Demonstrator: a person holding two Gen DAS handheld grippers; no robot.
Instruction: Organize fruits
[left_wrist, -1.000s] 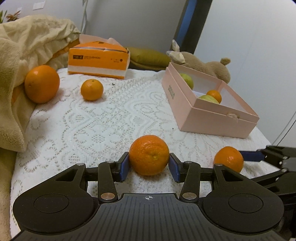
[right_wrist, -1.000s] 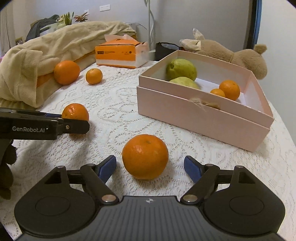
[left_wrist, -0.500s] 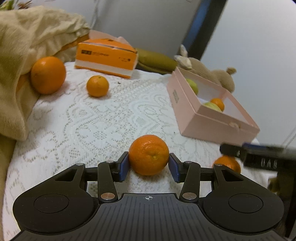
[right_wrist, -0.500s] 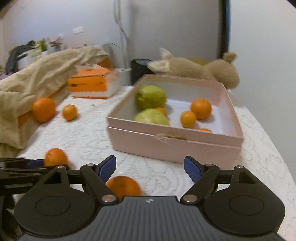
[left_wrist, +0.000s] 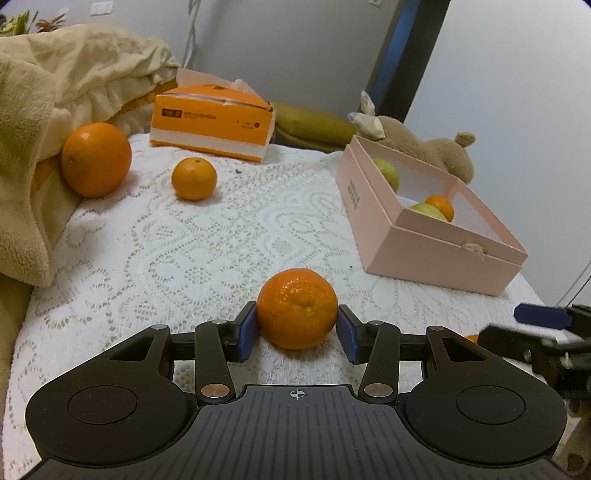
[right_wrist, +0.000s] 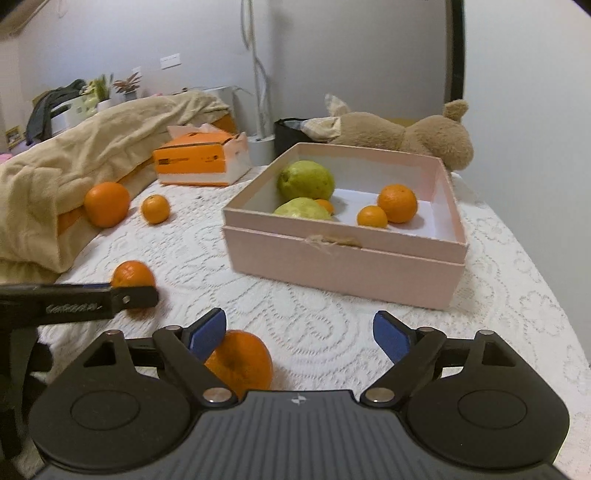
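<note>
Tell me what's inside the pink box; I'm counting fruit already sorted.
Inside the pink box: two green fruits, three oranges and part of a fourth. The near wall hides the floor behind it.

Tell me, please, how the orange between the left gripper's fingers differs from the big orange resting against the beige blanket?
The orange between the left gripper fingers, the gripped orange, looks smaller and bumpier, with dimpled skin. The big orange looks larger and smoother. The gripped orange is clamped near the cloth's front; the big orange lies free against the beige blanket. Both are orange and outside the pink box.
</note>
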